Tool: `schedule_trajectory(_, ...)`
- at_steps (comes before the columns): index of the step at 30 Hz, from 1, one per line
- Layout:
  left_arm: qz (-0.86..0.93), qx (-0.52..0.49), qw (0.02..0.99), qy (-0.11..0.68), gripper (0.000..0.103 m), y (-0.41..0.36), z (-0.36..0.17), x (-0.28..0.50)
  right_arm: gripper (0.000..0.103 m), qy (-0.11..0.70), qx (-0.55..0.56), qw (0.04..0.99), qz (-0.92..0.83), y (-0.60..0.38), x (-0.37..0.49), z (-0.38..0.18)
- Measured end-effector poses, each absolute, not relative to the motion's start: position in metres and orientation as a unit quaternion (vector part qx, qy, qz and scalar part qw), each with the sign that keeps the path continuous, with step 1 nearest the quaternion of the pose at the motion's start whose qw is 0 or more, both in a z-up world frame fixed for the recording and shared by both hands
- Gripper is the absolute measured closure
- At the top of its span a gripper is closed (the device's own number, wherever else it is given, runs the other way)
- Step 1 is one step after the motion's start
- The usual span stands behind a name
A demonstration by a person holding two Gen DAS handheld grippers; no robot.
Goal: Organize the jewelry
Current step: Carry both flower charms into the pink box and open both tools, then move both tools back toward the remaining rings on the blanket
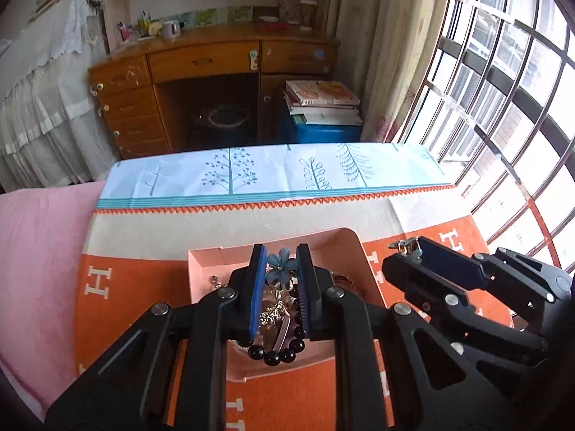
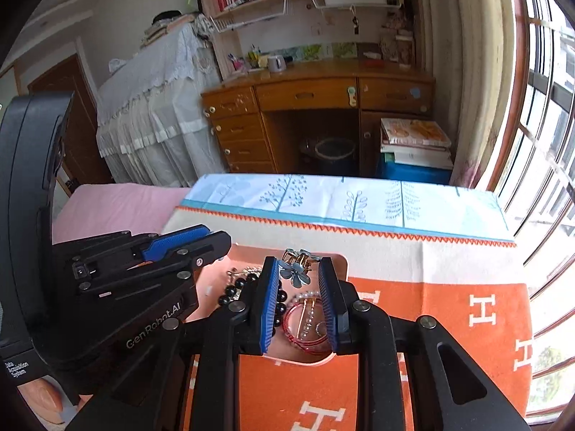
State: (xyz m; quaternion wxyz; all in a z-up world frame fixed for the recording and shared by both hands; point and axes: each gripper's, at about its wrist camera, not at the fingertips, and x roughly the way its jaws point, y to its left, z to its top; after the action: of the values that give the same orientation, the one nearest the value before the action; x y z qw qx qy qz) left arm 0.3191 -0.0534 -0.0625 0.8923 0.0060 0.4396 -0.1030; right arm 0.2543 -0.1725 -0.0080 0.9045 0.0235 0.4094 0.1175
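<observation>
Hovering both tools over the tray (image 1: 201, 262), you've got the left tool (image 1: 280, 256) narrowly open around the flower clip (image 1: 282, 267); right tool (image 2: 298, 269) half-open. Close gently, lift straight up.

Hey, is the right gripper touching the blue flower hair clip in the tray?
Cannot tell. In the right wrist view the blue flower hair clip sits between the open right gripper fingers, a gap visible on each side, but depth is unclear.
</observation>
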Motion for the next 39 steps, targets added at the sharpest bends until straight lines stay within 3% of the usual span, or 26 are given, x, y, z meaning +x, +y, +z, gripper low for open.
schedule_trajectory(11, -0.119, -0.019, 0.857, 0.502, 0.088, -0.054, -0.135, 0.351, 0.079, 0.472, 0.030, 0.874, 0.114, -0.173, 0.304, -0.107)
schedule_trajectory(14, -0.126, -0.029, 0.850, 0.511, 0.085, -0.048, -0.138, 0.353, 0.069, 0.472, 0.034, 0.874, 0.112, -0.173, 0.312, -0.119)
schedule_trajectory(20, -0.117, -0.031, 0.852, 0.509, 0.060, -0.040, -0.129, 0.344, 0.068, 0.455, 0.033, 0.883, 0.109, -0.174, 0.303, -0.112)
schedule_trajectory(34, -0.124, -0.006, 0.892, 0.435, 0.060, -0.015, -0.078, 0.266, 0.068, 0.434, 0.024, 0.893, 0.118, -0.183, 0.230, -0.083)
schedule_trajectory(39, -0.138, -0.016, 0.887, 0.441, 0.060, 0.005, -0.070, 0.230, 0.068, 0.428, 0.020, 0.894, 0.135, -0.184, 0.192, -0.074)
